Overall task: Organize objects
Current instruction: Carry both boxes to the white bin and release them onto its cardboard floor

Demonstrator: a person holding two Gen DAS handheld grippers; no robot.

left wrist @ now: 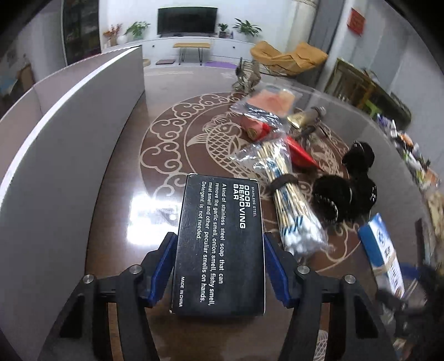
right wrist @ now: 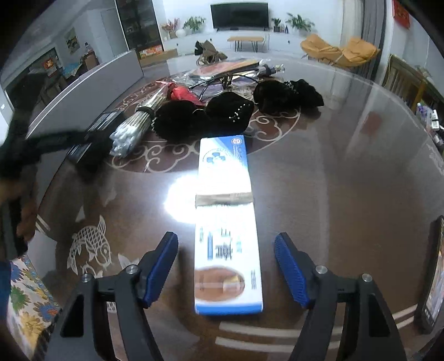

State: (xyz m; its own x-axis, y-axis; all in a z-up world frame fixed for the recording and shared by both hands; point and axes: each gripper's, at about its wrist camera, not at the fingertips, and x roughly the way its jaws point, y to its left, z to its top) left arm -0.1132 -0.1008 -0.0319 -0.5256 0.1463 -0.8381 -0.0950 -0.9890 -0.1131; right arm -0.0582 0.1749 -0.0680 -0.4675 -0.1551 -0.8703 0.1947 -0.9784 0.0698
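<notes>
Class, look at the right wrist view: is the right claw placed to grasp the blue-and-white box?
Probably yes: the right claw stands open astride the blue-and-white box, pads clear of its sides, nothing between.

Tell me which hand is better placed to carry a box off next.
Left. Its tongs have both blue pads against the sides of the black box. The right tongs straddle the blue and white box with gaps on both sides, so they would first need to close.

Beyond the glossy brown bench with its carp inlay: a dark television against the white wall, potted plants beside it, a mustard-yellow lounge chair further right.
</notes>
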